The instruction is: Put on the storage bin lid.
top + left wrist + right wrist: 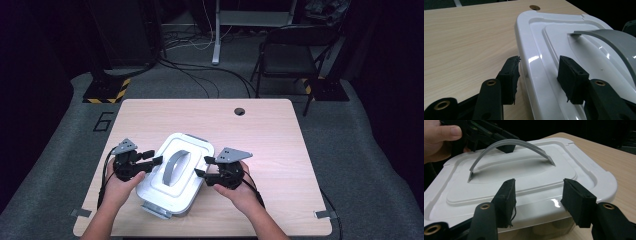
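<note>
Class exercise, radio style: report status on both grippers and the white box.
Left gripper open, fingers straddling the lid rim. Right gripper open at the opposite rim. White box lidded, handle up. Table around it bare.

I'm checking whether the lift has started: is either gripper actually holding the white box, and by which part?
Not clearly. Left gripper straddles the lid's side rim, right gripper faces the opposite edge; pad contact can't be told.

Both grippers matte black: left gripper (156,160), right gripper (202,166). Grey three-cornered plate on top of each, brass-ringed screw holes at the jaw arms, pads (577,199) frayed at the edges. Black cables trail back. Forearms bare, no sleeves.
</note>
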A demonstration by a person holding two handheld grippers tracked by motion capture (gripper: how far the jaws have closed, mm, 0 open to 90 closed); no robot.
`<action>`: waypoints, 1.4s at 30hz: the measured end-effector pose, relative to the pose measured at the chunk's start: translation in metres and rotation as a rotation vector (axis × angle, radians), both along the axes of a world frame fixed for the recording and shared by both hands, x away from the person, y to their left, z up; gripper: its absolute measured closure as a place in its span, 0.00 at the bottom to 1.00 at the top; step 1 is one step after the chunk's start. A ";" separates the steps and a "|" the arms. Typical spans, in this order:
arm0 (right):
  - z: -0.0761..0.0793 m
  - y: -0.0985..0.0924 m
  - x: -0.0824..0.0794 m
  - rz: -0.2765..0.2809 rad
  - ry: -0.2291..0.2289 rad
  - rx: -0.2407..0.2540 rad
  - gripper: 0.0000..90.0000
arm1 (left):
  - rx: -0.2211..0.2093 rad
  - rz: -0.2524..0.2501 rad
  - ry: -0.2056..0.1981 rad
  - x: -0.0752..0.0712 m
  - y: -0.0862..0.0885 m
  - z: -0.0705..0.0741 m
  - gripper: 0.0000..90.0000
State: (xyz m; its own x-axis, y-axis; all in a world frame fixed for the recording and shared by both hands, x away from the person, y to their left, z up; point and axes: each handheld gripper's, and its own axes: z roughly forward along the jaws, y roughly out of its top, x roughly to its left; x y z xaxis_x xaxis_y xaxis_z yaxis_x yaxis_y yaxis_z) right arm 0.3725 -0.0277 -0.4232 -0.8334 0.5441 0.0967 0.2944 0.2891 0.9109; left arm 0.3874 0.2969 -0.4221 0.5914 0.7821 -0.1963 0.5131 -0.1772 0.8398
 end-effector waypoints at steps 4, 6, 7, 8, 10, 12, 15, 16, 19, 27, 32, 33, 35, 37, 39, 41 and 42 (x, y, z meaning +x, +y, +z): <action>0.000 0.000 -0.001 0.002 -0.005 -0.006 0.48 | -0.005 0.006 0.016 0.001 0.000 0.001 0.57; 0.001 -0.001 -0.001 0.004 0.002 -0.002 0.48 | -0.002 0.010 0.025 0.001 0.000 0.002 0.56; 0.001 -0.002 -0.001 -0.001 0.020 0.004 0.48 | 0.002 0.023 0.030 0.001 0.000 0.002 0.54; 0.002 -0.003 -0.001 0.002 0.012 0.001 0.47 | 0.002 0.023 0.030 0.001 0.000 0.002 0.52; 0.002 -0.003 -0.002 0.007 0.006 0.000 0.43 | 0.009 0.025 0.035 0.002 0.001 0.003 0.48; 0.002 -0.003 -0.004 0.013 -0.006 -0.006 0.42 | -0.007 0.021 0.052 0.003 0.004 0.003 0.47; 0.004 -0.004 -0.005 0.016 0.004 -0.005 0.42 | -0.028 0.030 0.037 0.002 0.008 0.006 0.47; 0.005 -0.005 -0.005 0.013 0.010 -0.003 0.41 | -0.033 0.038 0.029 0.002 0.009 0.007 0.46; 0.007 -0.009 -0.004 0.007 0.034 -0.004 0.41 | -0.021 0.038 0.021 0.000 0.014 0.012 0.46; 0.012 -0.022 -0.003 -0.026 0.049 -0.001 0.41 | -0.020 0.068 0.001 -0.001 0.032 0.022 0.46; 0.015 -0.029 -0.003 -0.042 0.049 0.001 0.41 | -0.015 0.088 -0.002 0.000 0.040 0.026 0.45; 0.018 -0.033 -0.004 -0.052 0.052 -0.005 0.41 | -0.005 0.094 -0.004 0.001 0.042 0.025 0.45; 0.020 -0.038 -0.004 -0.062 0.047 -0.004 0.41 | 0.001 0.094 -0.001 0.002 0.043 0.025 0.45; 0.021 -0.044 -0.004 -0.076 0.049 -0.004 0.41 | 0.006 0.099 -0.005 0.003 0.045 0.022 0.45; 0.022 -0.051 -0.003 -0.093 0.048 -0.007 0.41 | 0.013 0.097 -0.005 0.004 0.047 0.021 0.45; 0.022 -0.057 -0.003 -0.115 0.050 0.003 0.41 | 0.021 0.096 -0.014 0.005 0.051 0.017 0.44; 0.022 -0.060 -0.003 -0.122 0.050 0.004 0.41 | 0.020 0.099 -0.009 0.005 0.052 0.016 0.44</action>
State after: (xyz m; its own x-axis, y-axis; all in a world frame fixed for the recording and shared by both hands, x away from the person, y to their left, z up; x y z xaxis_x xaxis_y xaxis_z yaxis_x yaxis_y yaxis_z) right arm 0.3696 -0.0882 -0.4009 -0.7552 0.6405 0.1389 0.3722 0.2446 0.8953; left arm 0.3922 0.3494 -0.4061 0.5124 0.8406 -0.1755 0.5216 -0.1423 0.8413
